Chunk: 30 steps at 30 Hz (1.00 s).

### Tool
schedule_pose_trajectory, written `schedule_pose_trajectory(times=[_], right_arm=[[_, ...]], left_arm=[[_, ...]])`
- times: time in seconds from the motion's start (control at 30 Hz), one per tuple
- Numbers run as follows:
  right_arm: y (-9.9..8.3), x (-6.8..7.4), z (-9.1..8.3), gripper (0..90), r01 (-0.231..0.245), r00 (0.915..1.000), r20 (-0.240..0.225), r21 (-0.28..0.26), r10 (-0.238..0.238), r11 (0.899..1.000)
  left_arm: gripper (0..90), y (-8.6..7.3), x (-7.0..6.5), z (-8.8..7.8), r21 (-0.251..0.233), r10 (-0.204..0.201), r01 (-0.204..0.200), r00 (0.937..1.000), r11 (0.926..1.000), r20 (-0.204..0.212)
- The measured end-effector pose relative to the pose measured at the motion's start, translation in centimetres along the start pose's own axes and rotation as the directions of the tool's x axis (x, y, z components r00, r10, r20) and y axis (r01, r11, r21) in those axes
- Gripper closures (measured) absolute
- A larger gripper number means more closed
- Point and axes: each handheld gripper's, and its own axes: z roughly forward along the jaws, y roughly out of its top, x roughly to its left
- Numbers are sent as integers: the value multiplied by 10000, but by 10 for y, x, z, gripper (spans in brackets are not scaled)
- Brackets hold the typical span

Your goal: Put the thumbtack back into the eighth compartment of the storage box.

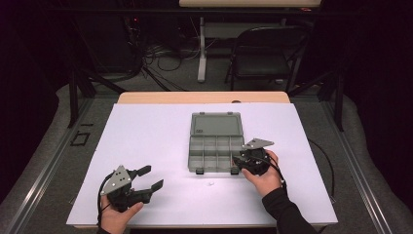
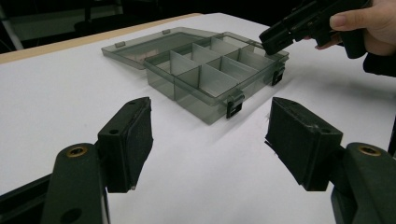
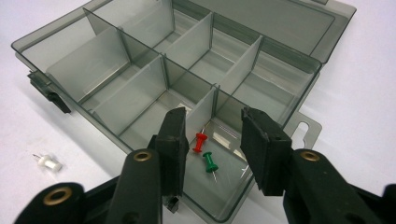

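Observation:
A grey see-through compartment box (image 1: 191, 156) lies open on the white sheet (image 1: 146, 131), its lid folded flat behind it. My right gripper (image 1: 243, 161) hovers over the box's front right corner, open, with nothing between its pads. In the right gripper view that gripper (image 3: 215, 119) looks down into a corner compartment of the box (image 3: 116, 60), where a red pushpin (image 3: 200, 141) and a green pushpin (image 3: 210, 162) lie. A white pushpin (image 3: 49, 163) rests on the sheet just outside the box (image 1: 210, 184). My left gripper (image 1: 152, 177) is open at the front left, well apart from the box (image 2: 205, 100).
The box's other compartments look bare. A black folding chair (image 1: 260, 53) and a table leg (image 1: 201, 48) stand beyond the far edge, with cables on the floor. A thin cable (image 1: 328, 165) curves past the sheet's right edge. The right gripper (image 2: 280, 37) appears in the left gripper view.

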Motion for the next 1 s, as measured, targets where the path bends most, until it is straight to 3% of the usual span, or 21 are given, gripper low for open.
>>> schedule_pose_trajectory(times=[0.43,1.0], right_arm=[[1,11,-11,520,198,9997,-140,-307,-202,9993],[2,33,-22,516,488,9965,-629,-918,-547,9946]], left_arm=[[309,0,0,0,-2,-5,5,10000,10000,-23],[309,0,-1,-1,-19,-9,8,10000,10000,-54]])
